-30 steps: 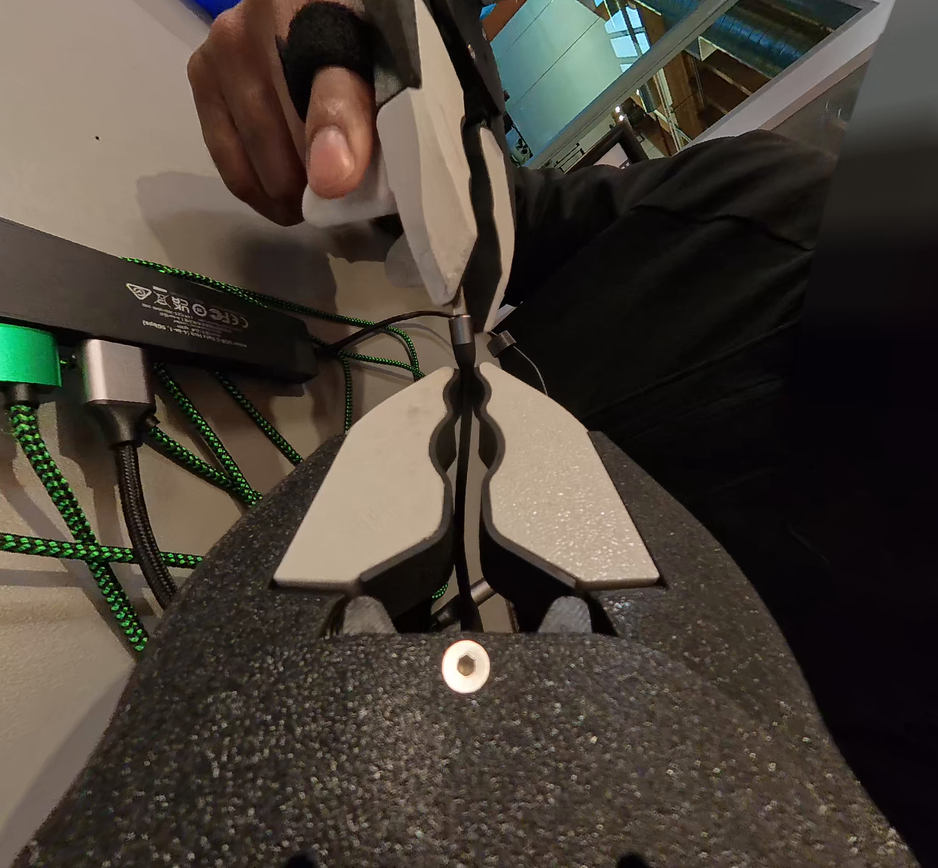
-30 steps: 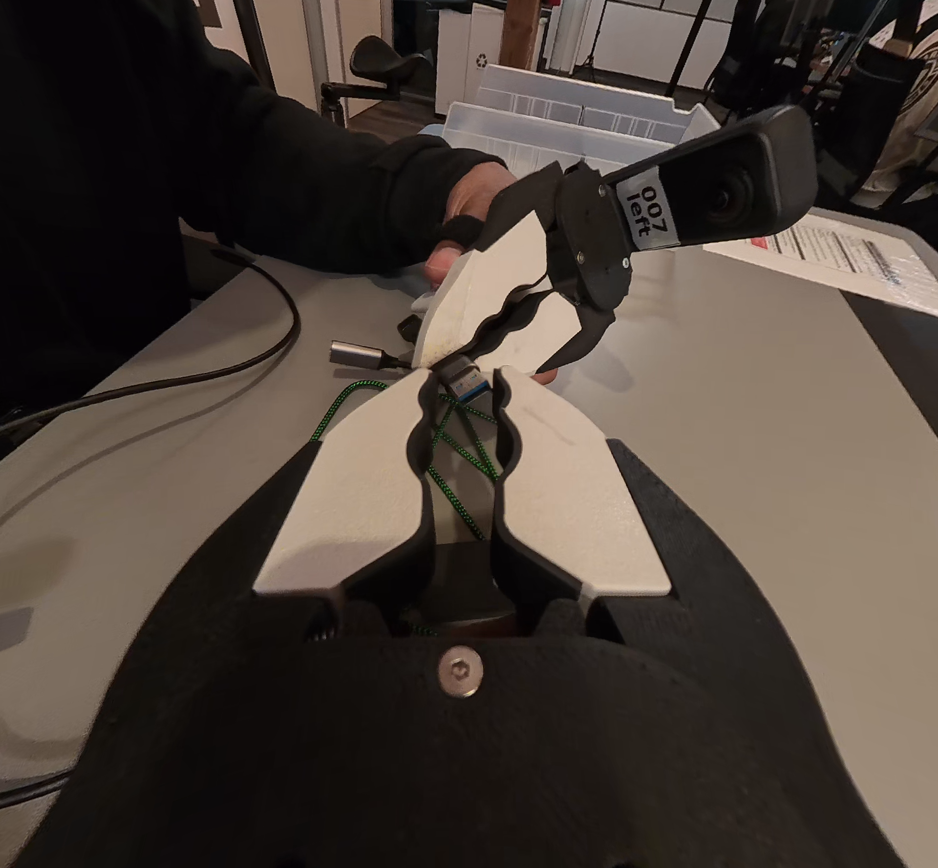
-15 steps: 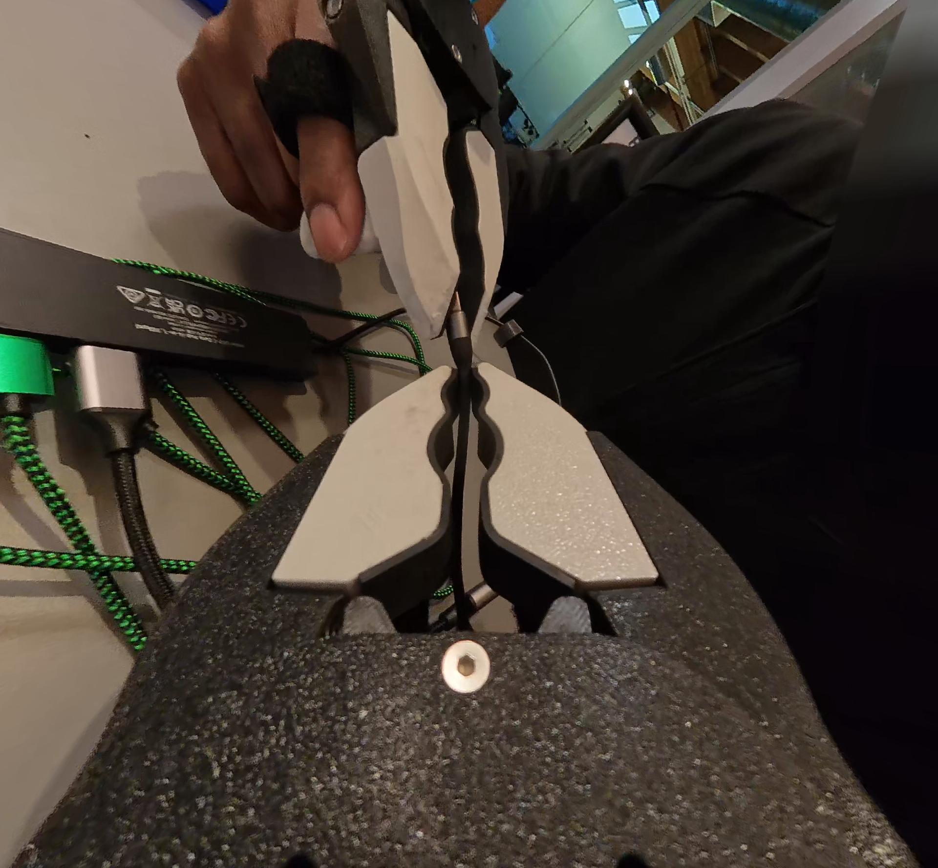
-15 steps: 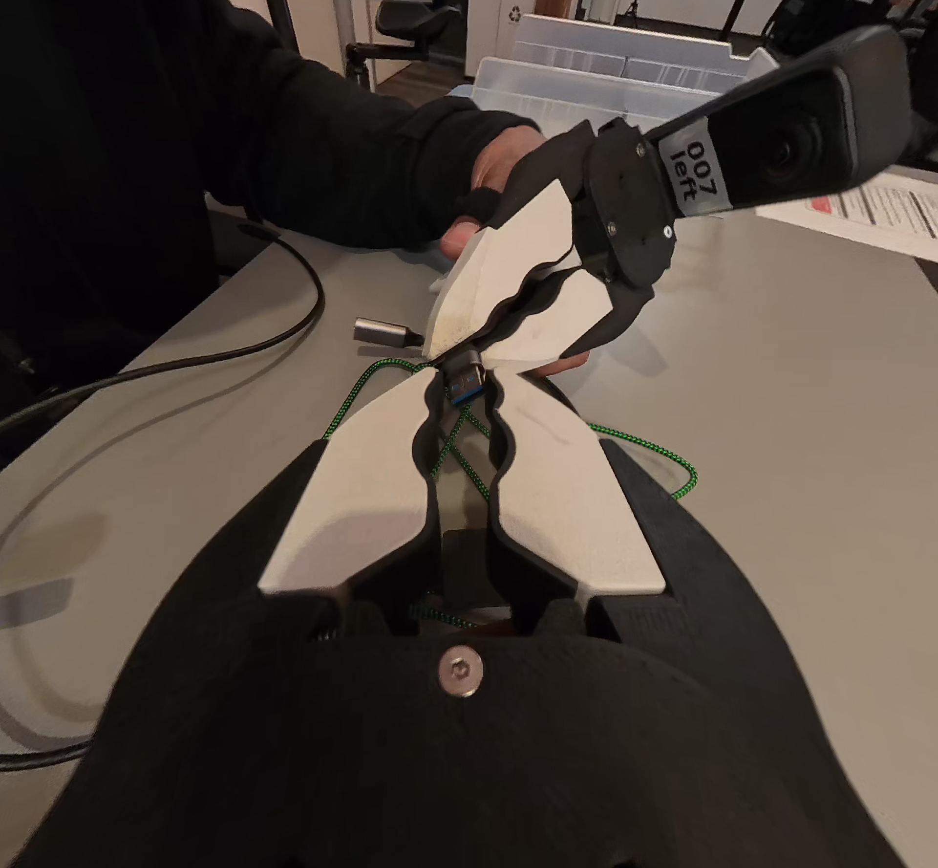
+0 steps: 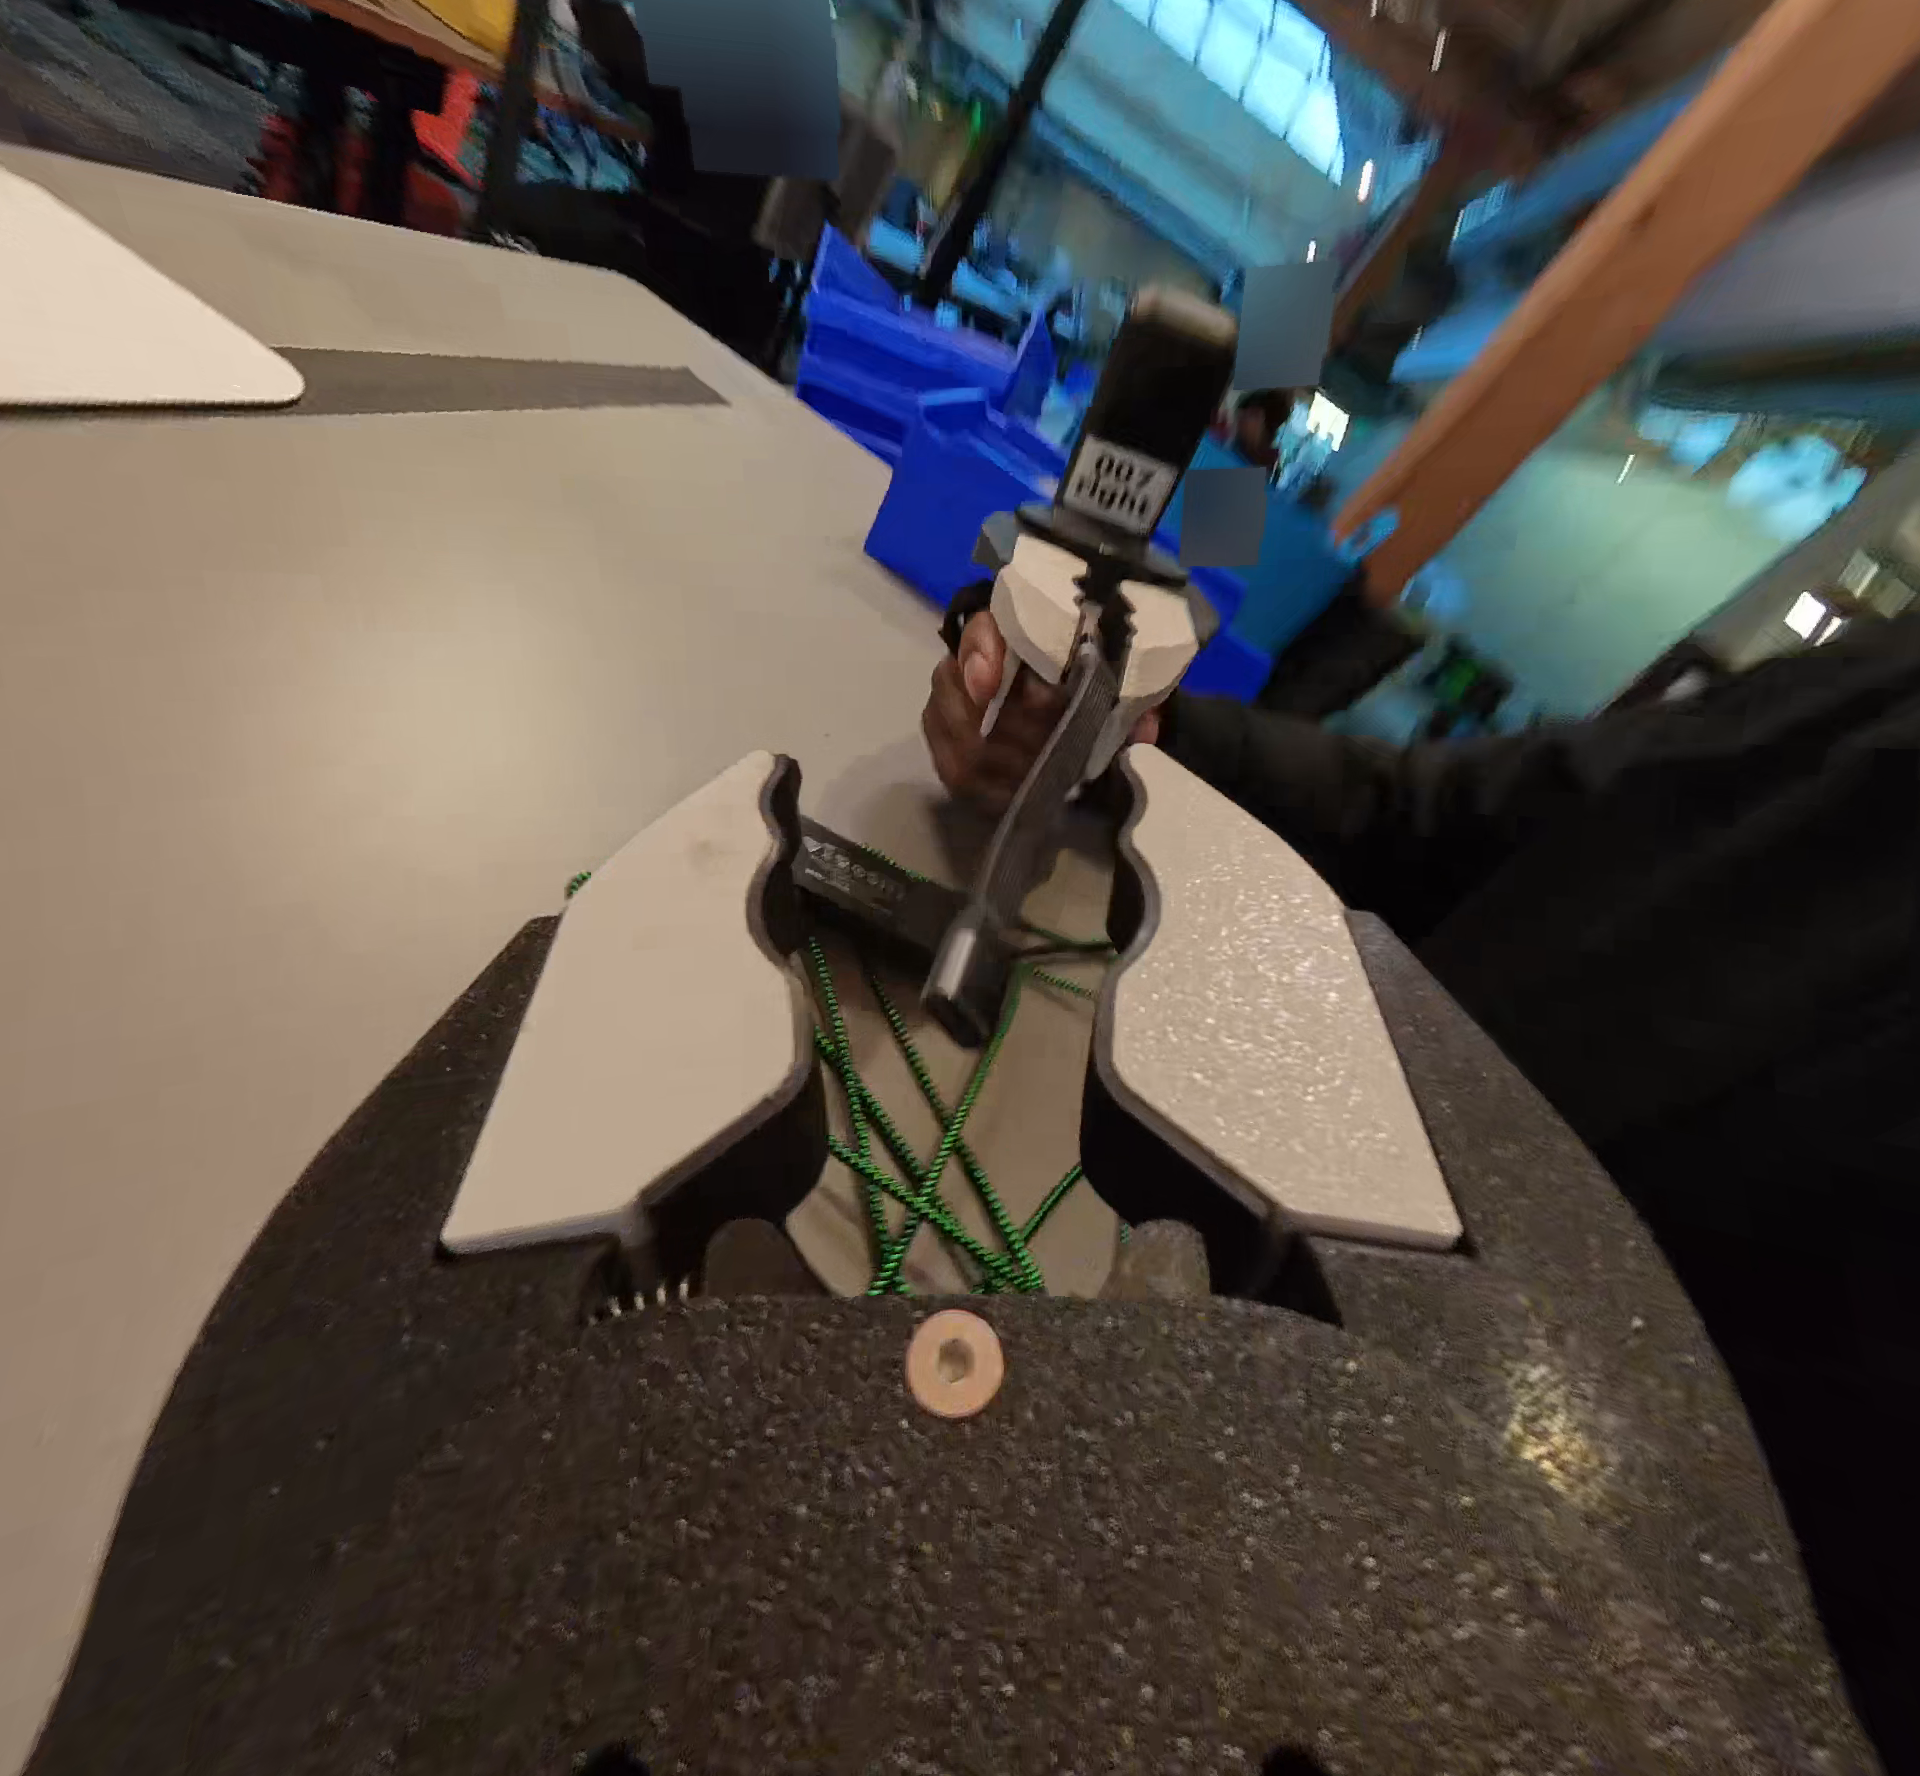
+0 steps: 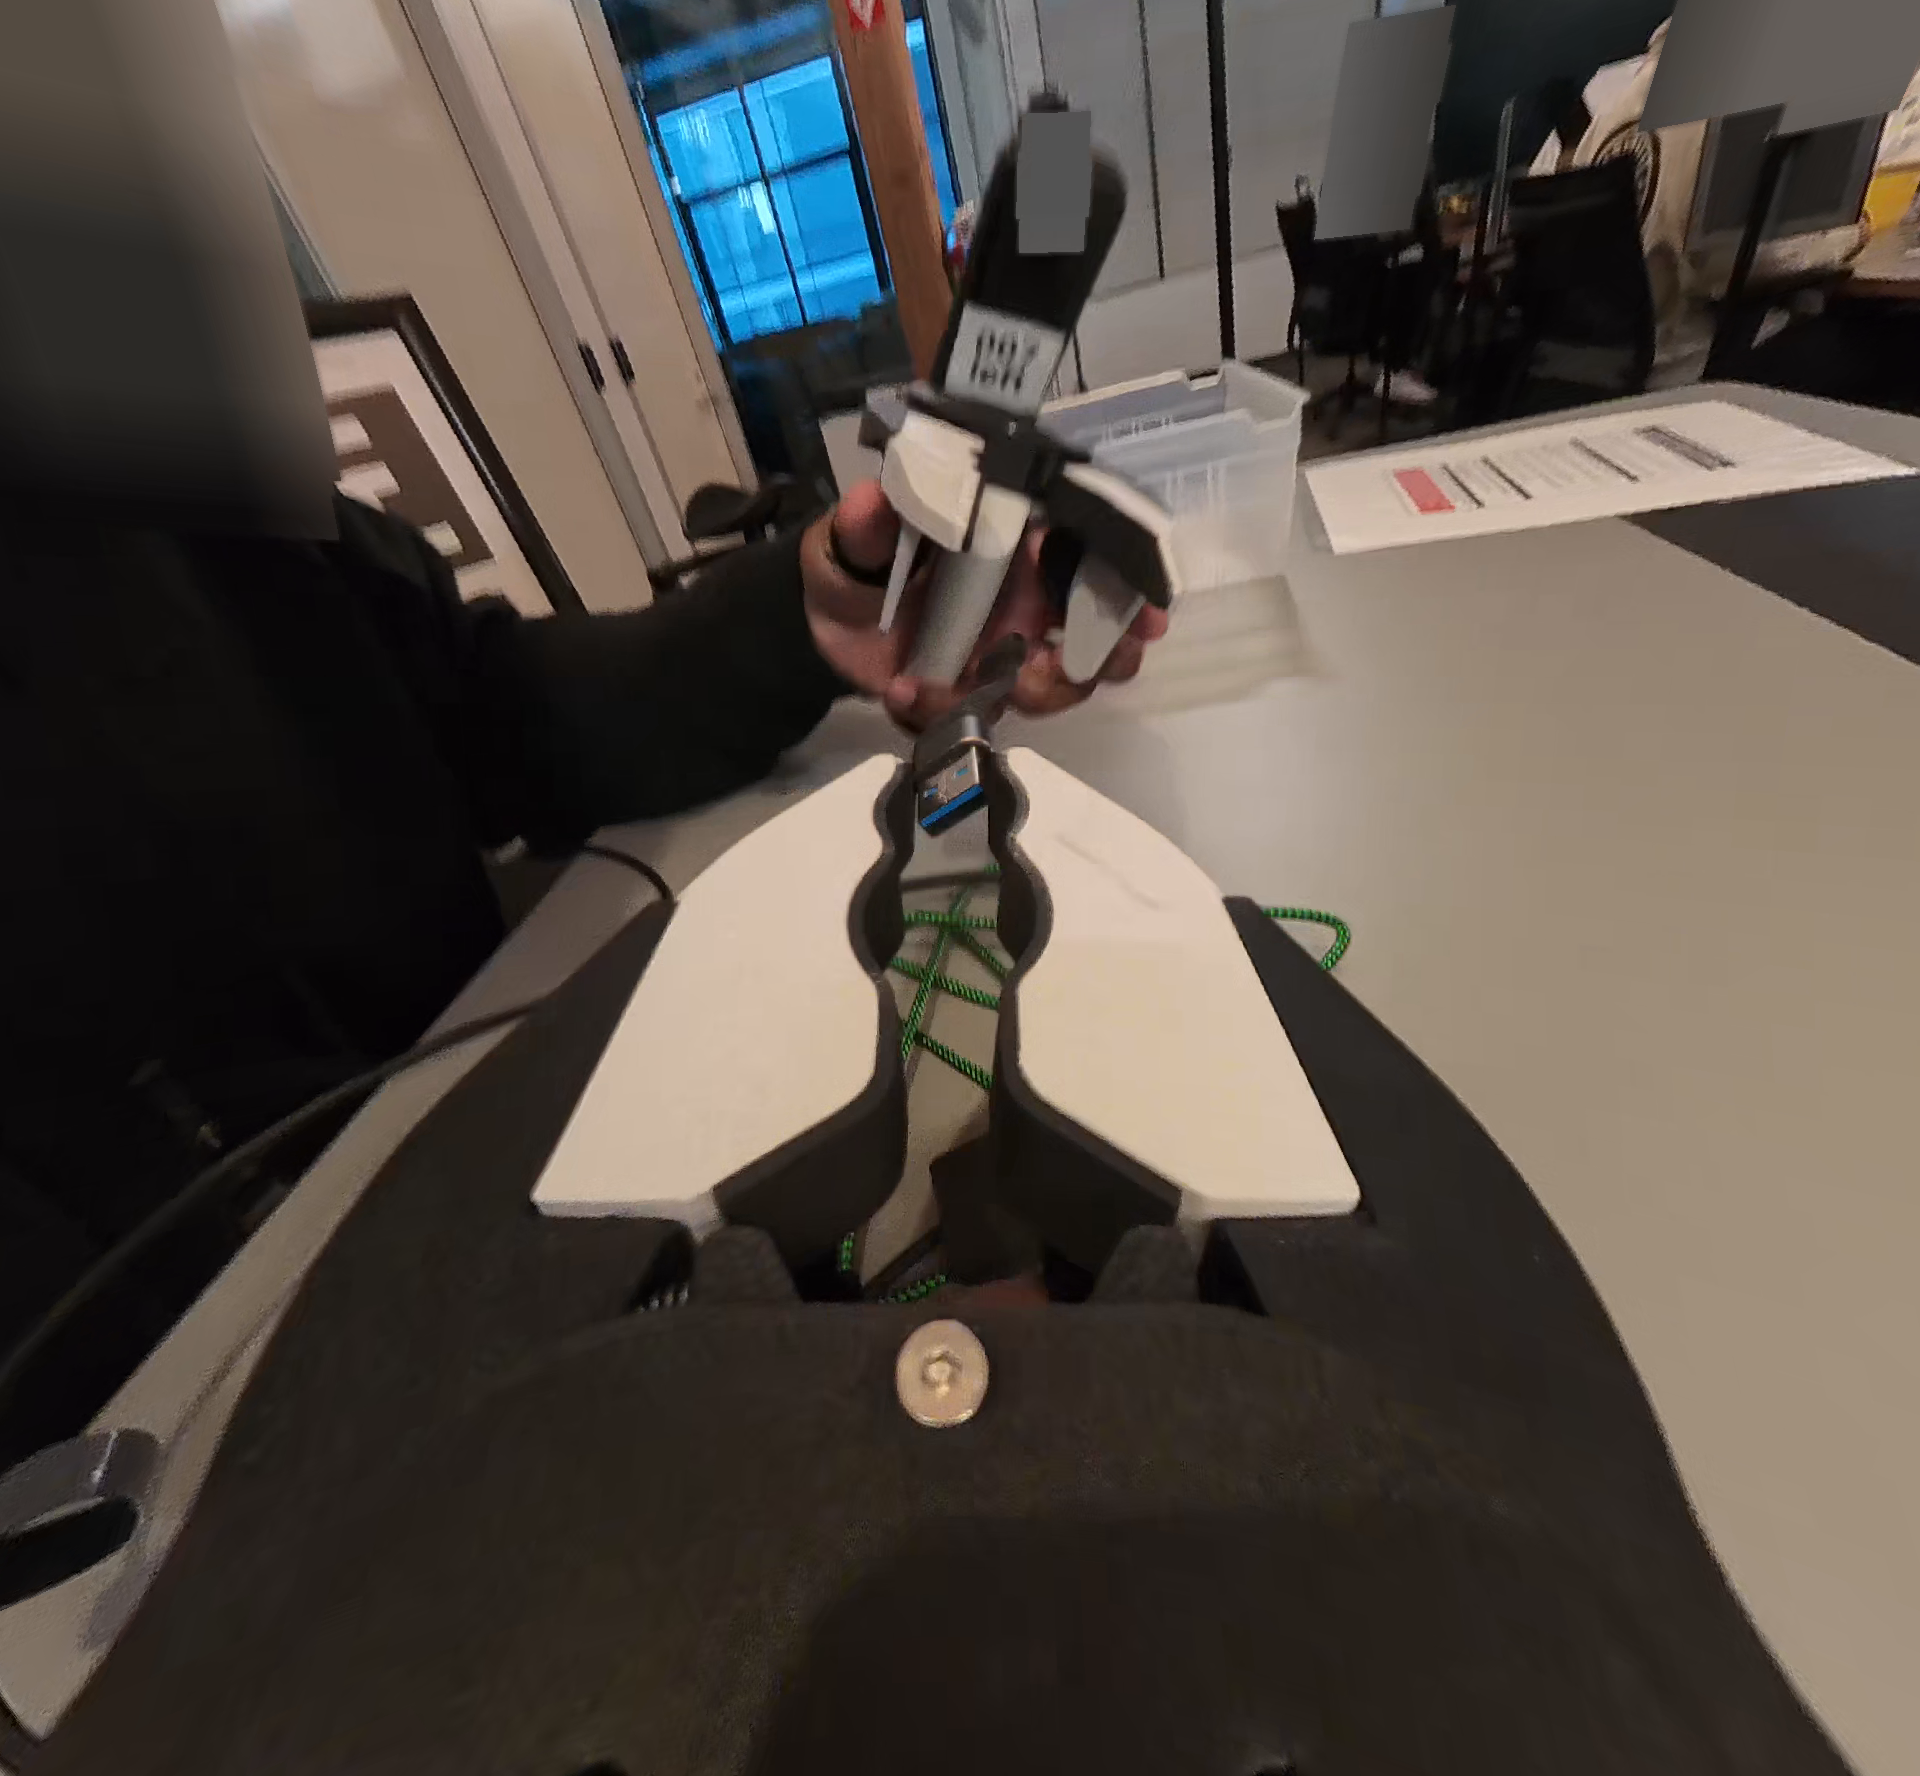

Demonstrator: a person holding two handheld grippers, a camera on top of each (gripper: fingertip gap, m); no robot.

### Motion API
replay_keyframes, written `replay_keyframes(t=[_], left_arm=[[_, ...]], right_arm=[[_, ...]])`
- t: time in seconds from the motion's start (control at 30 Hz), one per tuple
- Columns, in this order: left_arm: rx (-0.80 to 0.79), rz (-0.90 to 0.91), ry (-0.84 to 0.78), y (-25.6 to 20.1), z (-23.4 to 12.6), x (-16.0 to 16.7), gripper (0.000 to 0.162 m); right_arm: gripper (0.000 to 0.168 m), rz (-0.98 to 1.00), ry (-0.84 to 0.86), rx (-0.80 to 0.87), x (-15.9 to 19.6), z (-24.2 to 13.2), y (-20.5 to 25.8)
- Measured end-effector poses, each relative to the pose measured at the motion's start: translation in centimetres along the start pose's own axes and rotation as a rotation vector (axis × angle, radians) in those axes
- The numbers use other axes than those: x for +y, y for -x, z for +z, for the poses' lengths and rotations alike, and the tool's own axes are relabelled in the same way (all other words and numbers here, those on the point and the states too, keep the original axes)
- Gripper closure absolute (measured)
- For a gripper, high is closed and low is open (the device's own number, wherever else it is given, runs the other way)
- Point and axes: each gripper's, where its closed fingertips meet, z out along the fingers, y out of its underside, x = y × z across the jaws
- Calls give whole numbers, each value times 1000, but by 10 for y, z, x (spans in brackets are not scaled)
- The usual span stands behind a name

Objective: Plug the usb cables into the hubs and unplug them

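Grey table (image 5: 312, 635) fills the left of the left wrist view. At centre the left gripper (image 5: 951, 791) stands spread with nothing between its fingers, above the black hub (image 5: 868, 890) and crossing green braided cables (image 5: 914, 1155). Just right of centre the right gripper (image 5: 1086, 656) is pinching a dark cable whose plug (image 5: 961, 973) hangs down. In the right wrist view that USB plug (image 6: 948, 781) sits at centre between the right gripper's fingertips (image 6: 1023, 801); upper right lies a paper sheet (image 6: 1590, 469).
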Motion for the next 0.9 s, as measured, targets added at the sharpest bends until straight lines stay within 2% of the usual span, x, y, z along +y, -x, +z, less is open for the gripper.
replay_keyframes(t=[0.13, 0.3, 0.4, 0.5, 0.53, 0.67, 0.8, 0.9], left_arm=[[78, -318, -209, -7, -10, 6, 79], [162, -536, -327, -30, 18, 19, 58], [160, -613, -366, -31, 35, 23, 63], [143, -616, -373, -27, 39, 25, 92], [147, -614, -374, -27, 38, 24, 96], [165, -578, -394, -38, 26, 12, 95], [243, -569, -501, -52, 9, -5, 93], [217, -567, -541, -54, 8, -2, 94]], right_arm=[[156, 45, -97, -31, -13, -1, -1], [156, 77, -107, -58, -9, 12, 3], [156, 90, -77, -75, -1, 20, 9], [156, 101, -81, -58, -2, 20, 9], [156, 103, -72, -45, -1, 18, 7], [156, 109, -54, 14, 4, 17, 0], [157, 153, -138, 31, -9, 19, -2], [161, 201, -206, 49, -17, 20, -3]])
